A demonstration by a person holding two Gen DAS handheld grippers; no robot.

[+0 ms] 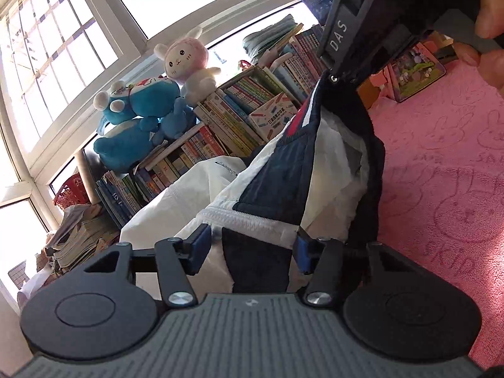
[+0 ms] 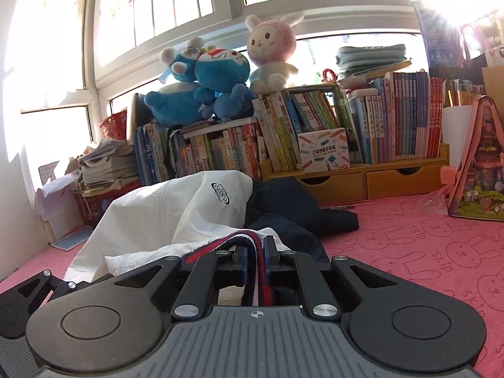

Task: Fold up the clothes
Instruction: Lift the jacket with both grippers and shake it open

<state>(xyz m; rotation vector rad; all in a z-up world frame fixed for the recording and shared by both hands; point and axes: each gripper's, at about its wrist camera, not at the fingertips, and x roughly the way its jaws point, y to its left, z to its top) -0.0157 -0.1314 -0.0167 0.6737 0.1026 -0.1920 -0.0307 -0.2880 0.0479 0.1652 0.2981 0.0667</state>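
Your right gripper (image 2: 254, 260) was pinching the jacket (image 2: 176, 211) by its striped red, white and navy ribbed band, the blue pads pressed close on the band, which ran back between the fingers toward the camera. Ahead of that gripper the rest of the white-and-navy jacket lay heaped on the pink blanket (image 2: 425, 245), white panel with a small oval logo to the left, dark navy part trailing to the right.

In the left wrist view, your left gripper (image 1: 252, 252) stood partly spread, with a white ribbed hem and a navy panel of the jacket lying between its blue pads. Whether the pads pressed the cloth could not be told; a gap showed beside the left pad. The jacket rose from there, stretched up and to the right toward the other gripper at top right, where your hand (image 1: 491, 28) showed at the edge.

Behind, rows of books (image 2: 330, 132) stood on a low wooden shelf with two drawers. Blue plush toys (image 2: 201, 91) and a pink rabbit toy (image 2: 271, 53) sat on top, under the window (image 2: 163, 3).
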